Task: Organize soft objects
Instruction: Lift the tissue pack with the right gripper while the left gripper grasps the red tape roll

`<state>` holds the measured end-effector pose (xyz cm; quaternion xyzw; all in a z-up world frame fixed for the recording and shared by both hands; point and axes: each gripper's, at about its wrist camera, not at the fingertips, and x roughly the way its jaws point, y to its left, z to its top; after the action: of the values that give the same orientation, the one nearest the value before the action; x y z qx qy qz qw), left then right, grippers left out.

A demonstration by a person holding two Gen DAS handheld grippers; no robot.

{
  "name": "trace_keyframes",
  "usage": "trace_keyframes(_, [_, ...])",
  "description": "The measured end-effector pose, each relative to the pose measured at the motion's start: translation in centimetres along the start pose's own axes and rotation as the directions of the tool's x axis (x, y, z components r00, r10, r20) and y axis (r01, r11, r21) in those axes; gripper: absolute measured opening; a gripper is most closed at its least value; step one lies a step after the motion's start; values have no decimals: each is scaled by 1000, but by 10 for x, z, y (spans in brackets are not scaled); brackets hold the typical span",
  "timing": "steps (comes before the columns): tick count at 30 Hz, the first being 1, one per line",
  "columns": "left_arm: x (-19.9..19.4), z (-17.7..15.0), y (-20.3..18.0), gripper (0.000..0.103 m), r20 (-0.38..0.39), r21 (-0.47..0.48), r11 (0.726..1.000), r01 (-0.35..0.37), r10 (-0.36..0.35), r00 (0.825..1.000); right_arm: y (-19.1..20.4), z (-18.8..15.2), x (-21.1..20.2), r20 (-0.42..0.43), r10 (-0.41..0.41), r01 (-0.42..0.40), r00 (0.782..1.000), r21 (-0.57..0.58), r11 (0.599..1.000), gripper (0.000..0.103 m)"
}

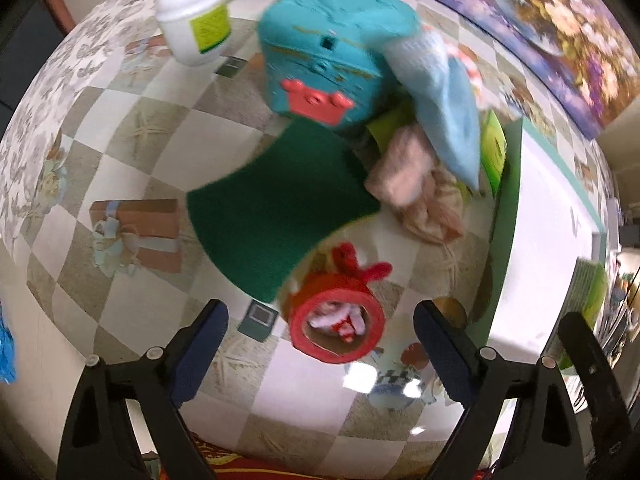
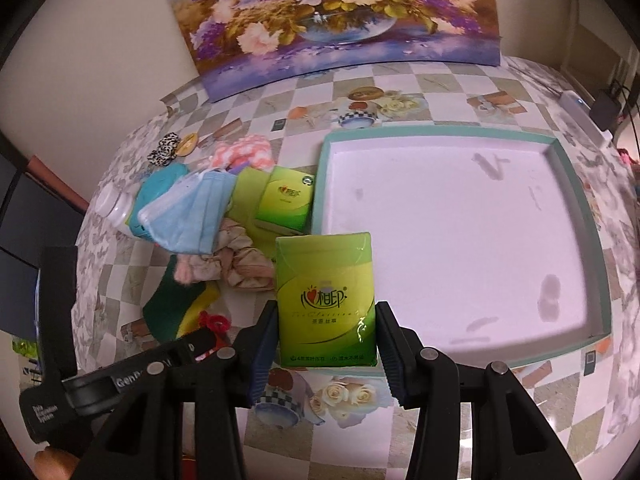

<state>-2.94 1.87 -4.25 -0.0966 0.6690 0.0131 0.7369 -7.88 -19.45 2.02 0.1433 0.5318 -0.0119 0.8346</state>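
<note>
My right gripper [image 2: 327,310] is shut on a green tissue pack [image 2: 326,280], held upright over the near-left edge of the white tray [image 2: 440,220]. A second green tissue pack [image 2: 286,200] lies just left of the tray. Beside it sit a blue face mask [image 2: 188,216], a beige cloth [image 2: 242,264] and a green-and-yellow sponge [image 2: 176,304]. My left gripper [image 1: 320,310] points down with its jaws open, nothing between the pads. A red tape roll [image 1: 336,332] with a red-and-white plush inside stands on the table below it. The green sponge [image 1: 272,208] lies just beyond.
A teal box with a pink clasp [image 1: 324,52] and a white bottle [image 1: 192,12] stand past the sponge. A pink fluffy item [image 2: 244,150] and a leopard scrunchie [image 2: 164,148] lie farther back. A flower painting [image 2: 328,12] leans on the wall.
</note>
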Motion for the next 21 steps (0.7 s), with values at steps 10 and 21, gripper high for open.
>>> trace_keyframes(10, [25,0,-11,72,-72,17,999,-43,44,996,-1,-1,4,-10,-4,4,1000,-4,1000,50])
trace_keyframes(21, [23,0,-19,55,-64,4,1000,7,-7,998,-4,0,9,-19,-10,10,1000,2,1000,50])
